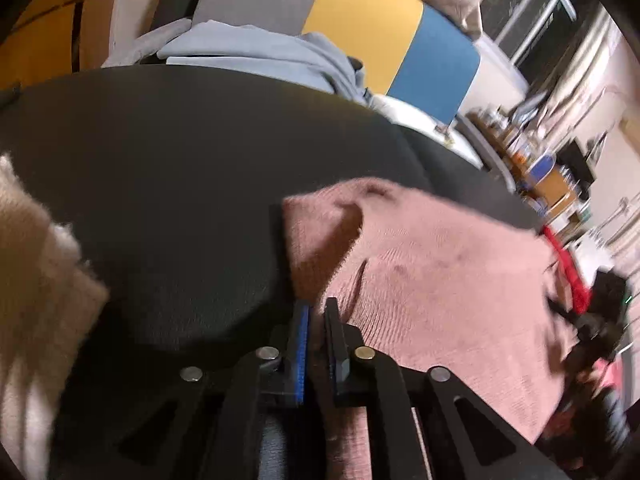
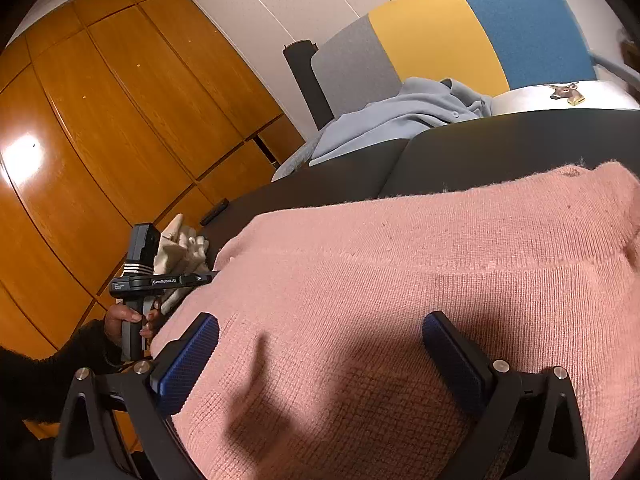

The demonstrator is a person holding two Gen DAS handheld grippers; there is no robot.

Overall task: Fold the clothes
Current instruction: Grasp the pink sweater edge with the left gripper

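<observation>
A pink knit sweater lies spread on a black padded surface. My left gripper is shut on the sweater's left edge, and pink fabric runs down between its fingers. In the right wrist view the sweater fills the foreground. My right gripper stands wide open just above it, with nothing between its blue pads. The same view shows the left gripper at the sweater's left edge, held by a hand.
A beige garment lies at the left of the black surface. A light blue garment is heaped at the back, against a grey, yellow and blue chair back. Wooden cupboard doors stand at the left.
</observation>
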